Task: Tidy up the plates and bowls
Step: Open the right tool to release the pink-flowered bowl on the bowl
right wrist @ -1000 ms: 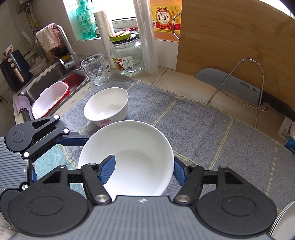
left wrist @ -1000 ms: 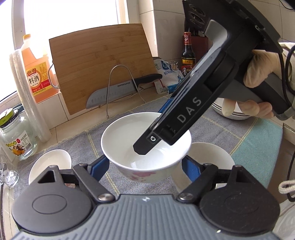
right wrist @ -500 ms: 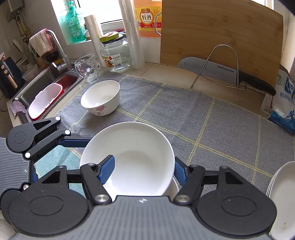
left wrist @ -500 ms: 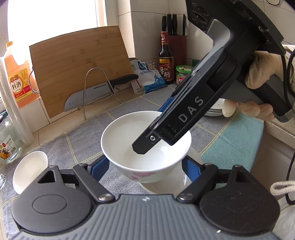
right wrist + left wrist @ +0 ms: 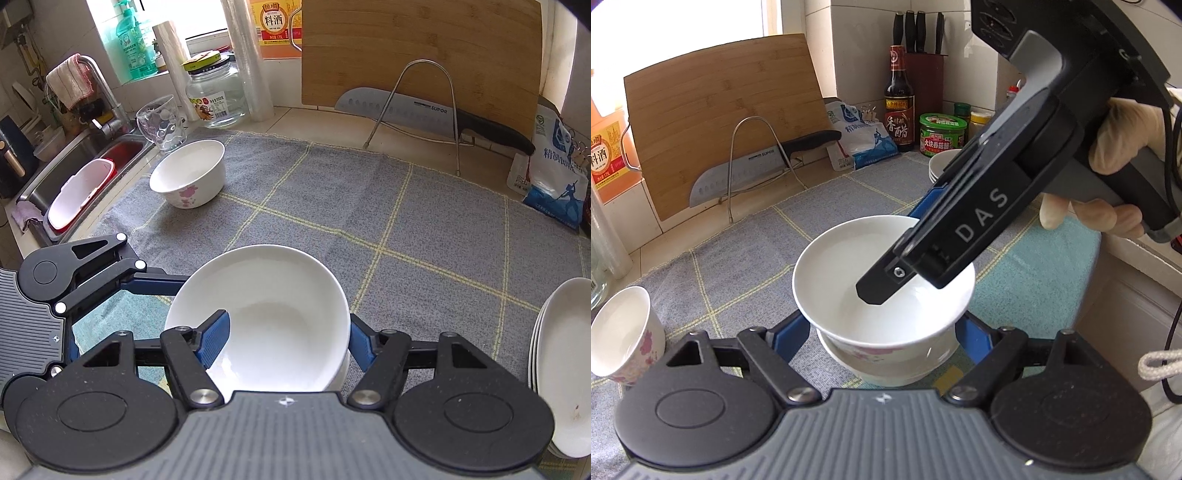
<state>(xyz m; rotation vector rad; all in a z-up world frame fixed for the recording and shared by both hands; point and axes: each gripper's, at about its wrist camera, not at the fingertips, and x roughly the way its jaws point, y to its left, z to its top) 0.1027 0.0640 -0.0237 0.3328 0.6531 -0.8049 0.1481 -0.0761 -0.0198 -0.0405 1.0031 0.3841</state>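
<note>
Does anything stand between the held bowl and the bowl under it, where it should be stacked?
Nothing visible does. The held bowl hangs right over the lower bowl, almost nested. The right gripper clamps its wall, with one finger inside the held bowl, not under it. The inside of the lower bowl is hidden.

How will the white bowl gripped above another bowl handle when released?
The top bowl looks glazed and rigid: probably slick in the right tongs, and chip-prone. Over the lower bowl, it may settle tilted.
</note>
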